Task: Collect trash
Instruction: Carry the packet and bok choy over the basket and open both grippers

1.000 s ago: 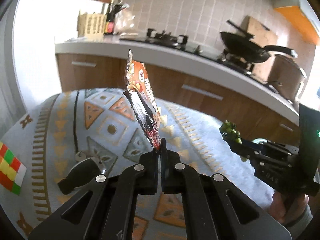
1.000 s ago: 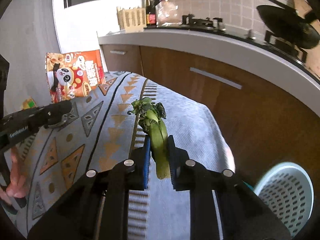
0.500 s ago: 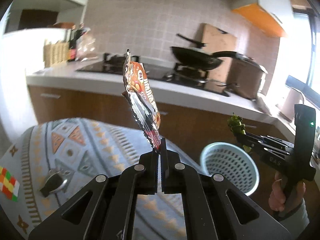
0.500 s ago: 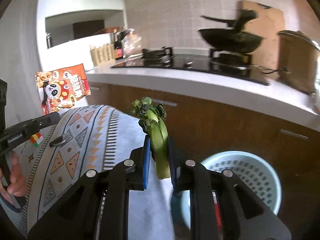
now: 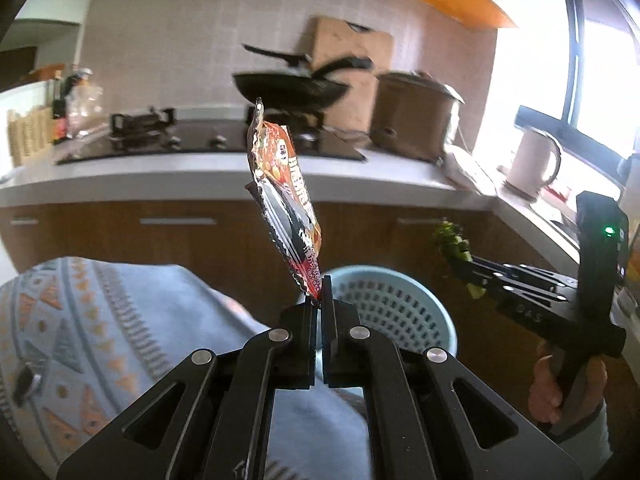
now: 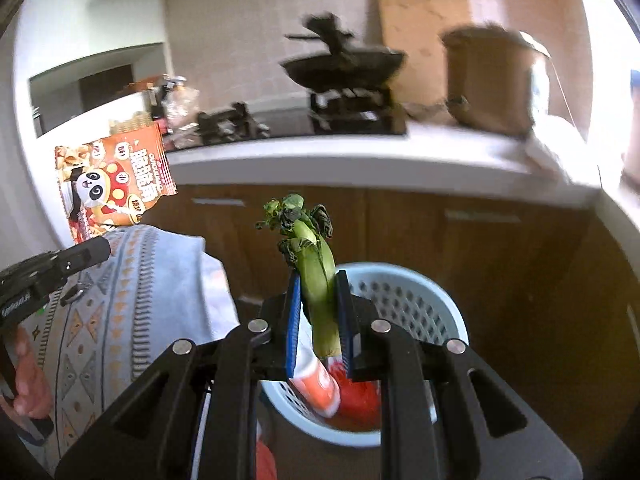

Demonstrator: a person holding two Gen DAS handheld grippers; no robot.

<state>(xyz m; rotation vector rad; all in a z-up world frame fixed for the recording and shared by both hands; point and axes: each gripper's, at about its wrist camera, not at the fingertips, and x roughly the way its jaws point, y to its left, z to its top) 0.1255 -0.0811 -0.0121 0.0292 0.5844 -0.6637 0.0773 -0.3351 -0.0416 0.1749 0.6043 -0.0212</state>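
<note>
My left gripper [image 5: 320,298] is shut on the bottom corner of an orange snack wrapper [image 5: 286,196] that stands up edge-on; the wrapper's panda front shows in the right wrist view [image 6: 114,184]. My right gripper [image 6: 319,300] is shut on a wilted green vegetable stalk [image 6: 316,272], also seen in the left wrist view [image 5: 454,242]. A light blue perforated trash basket [image 6: 404,296] sits on the floor below both grippers [image 5: 384,304], with red and white trash inside [image 6: 340,392].
A table with a patterned blue cloth [image 5: 100,320] lies to the left, with a small metal object [image 5: 26,380] on it. Wooden cabinets and a white counter [image 5: 200,180] with stove, wok [image 5: 292,88] and pot stand behind the basket.
Both grippers have swung right, away from the table toward the basket. The basket now sits directly beyond both sets of fingers. Both grips are unchanged.
</note>
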